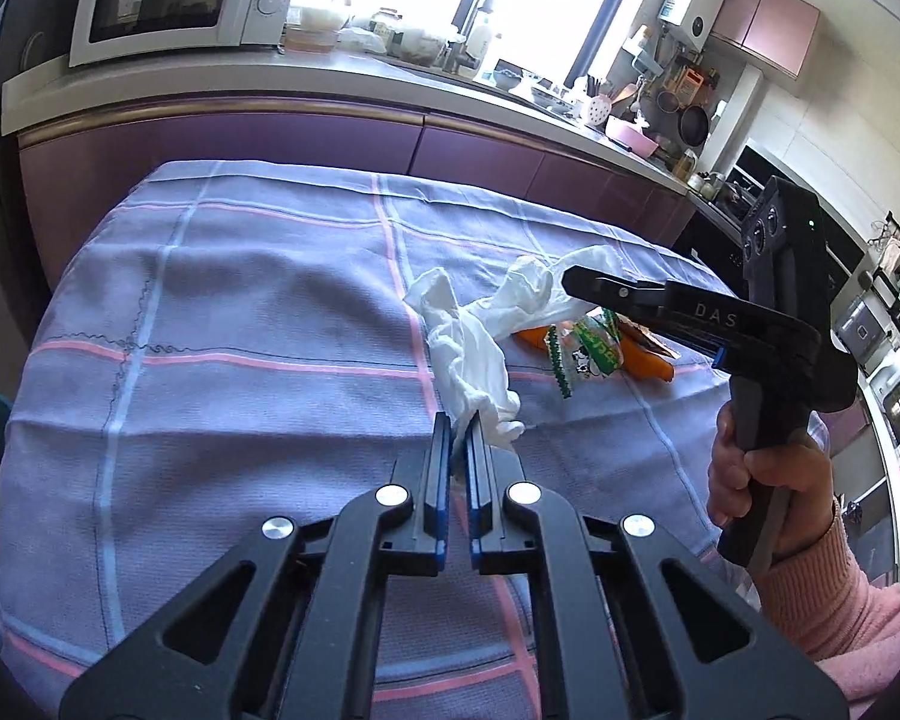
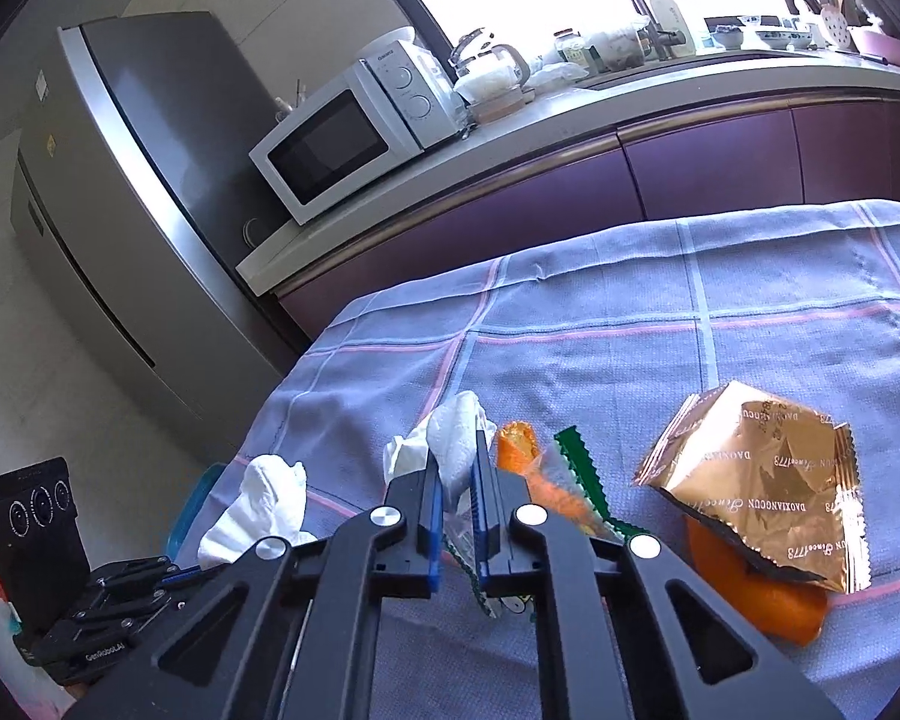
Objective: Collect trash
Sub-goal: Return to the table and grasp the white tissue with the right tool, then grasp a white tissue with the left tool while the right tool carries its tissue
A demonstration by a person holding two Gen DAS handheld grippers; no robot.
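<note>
Much of the trash is only partly visible: in the left wrist view the right hand-held gripper (image 1: pixel 576 285) crosses in front of the pile, so the orange peel (image 1: pixel 645 360) and the green-edged wrapper (image 1: pixel 594 351) show only in pieces beneath it, and the gold foil packet (image 2: pixel 768 492) is clear only in the right wrist view, where it lies on top of a larger piece of orange peel (image 2: pixel 756 594) and covers most of it. The print on the foil packet runs upside down and is hard to read. The white plastic bag (image 1: pixel 468 348) stretches between the two tools above the checked cloth (image 1: pixel 240 300) that covers the counter. The left hand-held gripper (image 1: pixel 459 426) has its jaws pressed nearly together on the bag's lower corner, though the pinch itself is tucked between the pads and hard to make out. The right hand-held gripper (image 2: pixel 456 450) is closed on the bag's other end, white film bunching up between and above its pads. Whether anything is inside the bag cannot be told; it looks limp and crumpled. The person's hand (image 1: pixel 768 480) in a pink sleeve (image 1: pixel 834 600) grips the right tool's handle, cut off at the frame edge. Behind, a microwave (image 2: pixel 342 144) sits on the kitchen worktop; the window glare washes out the items along the sill.
</note>
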